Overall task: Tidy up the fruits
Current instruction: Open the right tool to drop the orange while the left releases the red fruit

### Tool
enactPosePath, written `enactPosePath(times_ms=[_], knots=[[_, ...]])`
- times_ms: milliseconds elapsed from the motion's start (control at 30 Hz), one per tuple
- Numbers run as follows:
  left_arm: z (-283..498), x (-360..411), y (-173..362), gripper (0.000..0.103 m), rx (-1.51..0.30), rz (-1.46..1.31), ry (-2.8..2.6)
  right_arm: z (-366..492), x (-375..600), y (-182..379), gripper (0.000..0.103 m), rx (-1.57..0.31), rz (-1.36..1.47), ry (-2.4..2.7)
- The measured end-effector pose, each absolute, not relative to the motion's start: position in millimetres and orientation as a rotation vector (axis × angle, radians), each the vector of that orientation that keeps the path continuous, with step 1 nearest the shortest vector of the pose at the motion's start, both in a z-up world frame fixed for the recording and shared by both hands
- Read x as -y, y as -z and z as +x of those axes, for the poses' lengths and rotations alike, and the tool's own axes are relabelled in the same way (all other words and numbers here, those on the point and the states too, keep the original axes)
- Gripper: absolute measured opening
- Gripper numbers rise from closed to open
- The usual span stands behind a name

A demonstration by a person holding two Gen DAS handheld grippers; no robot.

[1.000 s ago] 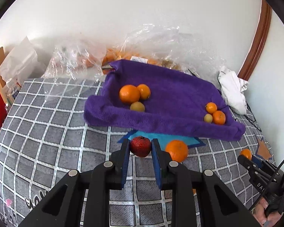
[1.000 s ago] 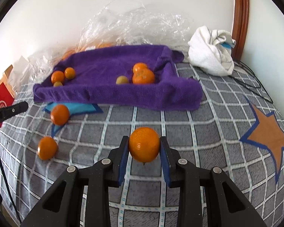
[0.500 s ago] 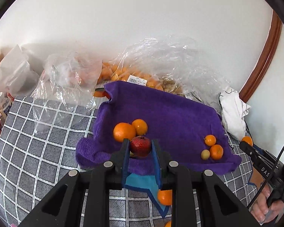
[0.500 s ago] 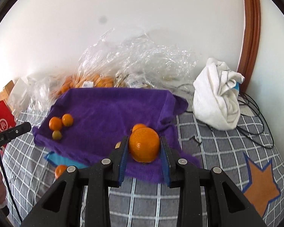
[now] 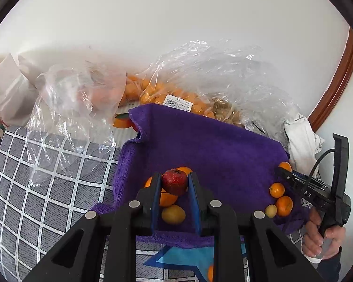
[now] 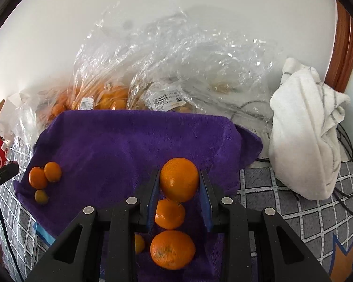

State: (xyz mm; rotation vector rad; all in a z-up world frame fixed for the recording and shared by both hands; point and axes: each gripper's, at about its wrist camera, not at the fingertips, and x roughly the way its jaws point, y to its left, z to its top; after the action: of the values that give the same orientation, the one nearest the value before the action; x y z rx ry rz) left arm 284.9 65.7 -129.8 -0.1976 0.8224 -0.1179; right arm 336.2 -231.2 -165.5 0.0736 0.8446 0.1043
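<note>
My left gripper is shut on a small red apple and holds it above the left end of the purple towel. Below it lie two oranges and a small yellow fruit. My right gripper is shut on an orange above the towel's right end, over two oranges and a small fruit. The right gripper also shows in the left wrist view, next to two small oranges and a yellow fruit.
Clear plastic bags with oranges lie behind the towel against the wall. A white cloth lies to the right by cables. The grey checked bedspread surrounds the towel. A loose orange lies in front of it.
Both grippers have moved forward and now hang over the purple towel, each still holding its fruit. The fruit groups on the towel now lie directly under the fingers.
</note>
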Motion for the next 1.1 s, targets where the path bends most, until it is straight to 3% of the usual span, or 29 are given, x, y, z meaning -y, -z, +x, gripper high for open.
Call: enactPosePath(times_ms=[433,600,1100], knots=[[295,-42,152,0.022,-0.893,-0.179,0.167,340,236,178,0.036,-0.897,0.094,-0.117],[300,-27,162,0.022,-0.929,-0.152,0.159,311,240,153,0.055,-0.825,0.082,-0.104],[303,-14,182,0.022,-0.980,-0.085,0.085,254,246,135,0.056,-0.788,0.025,-0.015]])
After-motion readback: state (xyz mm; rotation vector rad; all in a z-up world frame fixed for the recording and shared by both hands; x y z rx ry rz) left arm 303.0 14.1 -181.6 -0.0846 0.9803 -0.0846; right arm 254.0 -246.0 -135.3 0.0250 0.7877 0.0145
